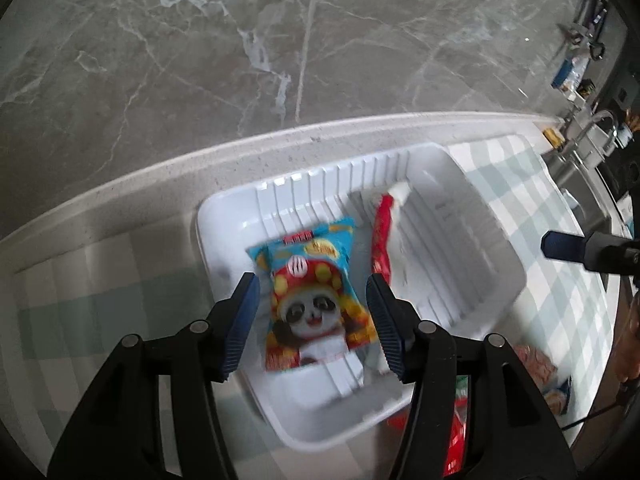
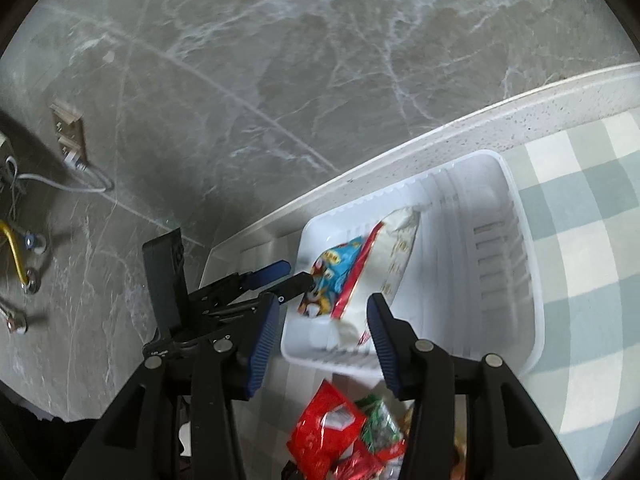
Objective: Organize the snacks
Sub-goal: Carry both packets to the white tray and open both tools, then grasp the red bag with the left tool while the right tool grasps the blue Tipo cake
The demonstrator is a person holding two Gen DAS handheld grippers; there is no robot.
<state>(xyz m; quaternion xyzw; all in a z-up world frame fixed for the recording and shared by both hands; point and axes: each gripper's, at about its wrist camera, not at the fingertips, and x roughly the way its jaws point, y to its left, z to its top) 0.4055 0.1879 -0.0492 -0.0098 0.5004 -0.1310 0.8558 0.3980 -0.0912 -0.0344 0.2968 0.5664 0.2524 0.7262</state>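
A white slatted basket (image 1: 224,204) (image 2: 516,184) stands on a checked cloth by the wall. Inside it lie a blue panda snack bag (image 1: 308,320) (image 2: 332,268) and a red-and-white packet (image 1: 382,240) (image 2: 400,248). My left gripper (image 1: 312,280) hovers open over the panda bag, its pads clear of it. Above the basket's near edge my right gripper (image 2: 323,300) is open and holds nothing. Each gripper shows in the other's view: the right one's fingertip (image 1: 560,246), and the left gripper (image 2: 288,274) beside the panda bag.
Loose snacks lie on the cloth (image 2: 580,216) before the basket: a red packet (image 2: 324,424), a green one (image 2: 380,428), others (image 1: 536,364). A grey marble wall (image 1: 280,40) runs behind. A socket with a cable (image 2: 70,140) is at left, a sink and tap (image 1: 600,128) at right.
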